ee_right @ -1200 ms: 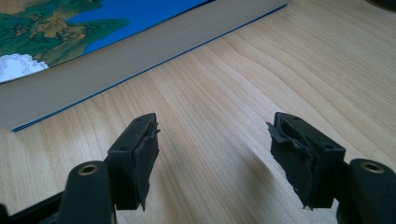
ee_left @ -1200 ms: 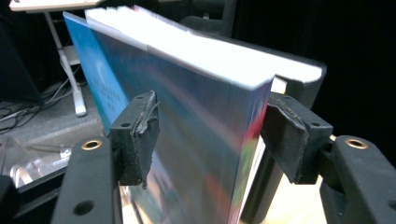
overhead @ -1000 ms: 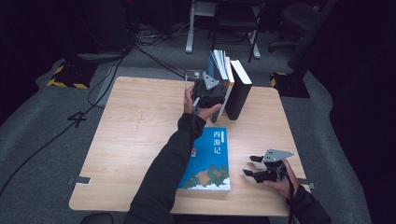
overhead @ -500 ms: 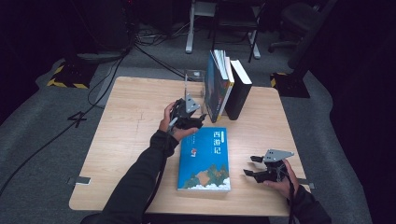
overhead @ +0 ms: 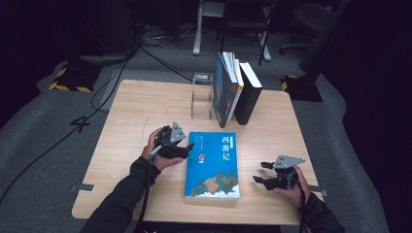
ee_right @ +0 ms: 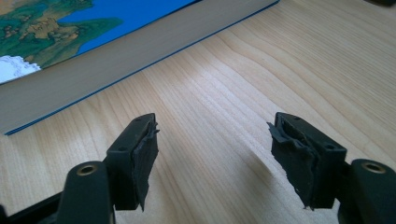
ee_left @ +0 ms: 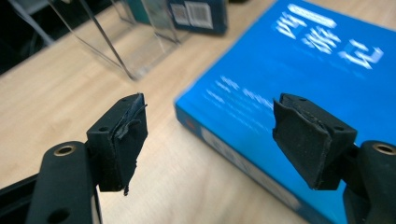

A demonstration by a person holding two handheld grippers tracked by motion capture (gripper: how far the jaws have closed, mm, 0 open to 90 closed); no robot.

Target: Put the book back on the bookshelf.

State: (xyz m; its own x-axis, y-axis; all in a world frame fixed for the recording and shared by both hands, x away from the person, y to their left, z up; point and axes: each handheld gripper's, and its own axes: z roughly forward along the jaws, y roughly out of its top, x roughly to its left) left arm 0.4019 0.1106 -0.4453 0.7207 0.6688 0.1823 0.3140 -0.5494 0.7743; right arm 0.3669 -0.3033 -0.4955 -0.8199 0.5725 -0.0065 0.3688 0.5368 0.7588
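From the high view, a blue book (overhead: 213, 165) is seen lying flat on the wooden table (overhead: 126, 111), in front of upright books (overhead: 233, 90) leaning by a clear stand (overhead: 201, 94). The left gripper (overhead: 187, 148) is held at the book's left edge, the right gripper (overhead: 257, 172) just off its right edge. White Chinese characters are printed on the cover; they are too small to be made out.

In the left gripper view, the jaws are spread with nothing between them, having just been opening, and the book's corner (ee_left: 280, 93) lies ahead. A barcode label (ee_left: 194, 14) is seen beyond.

In the right gripper view, the jaws stand apart and empty beside the page edge (ee_right: 116, 65). If only the cover is caught, the book could be flopped open.
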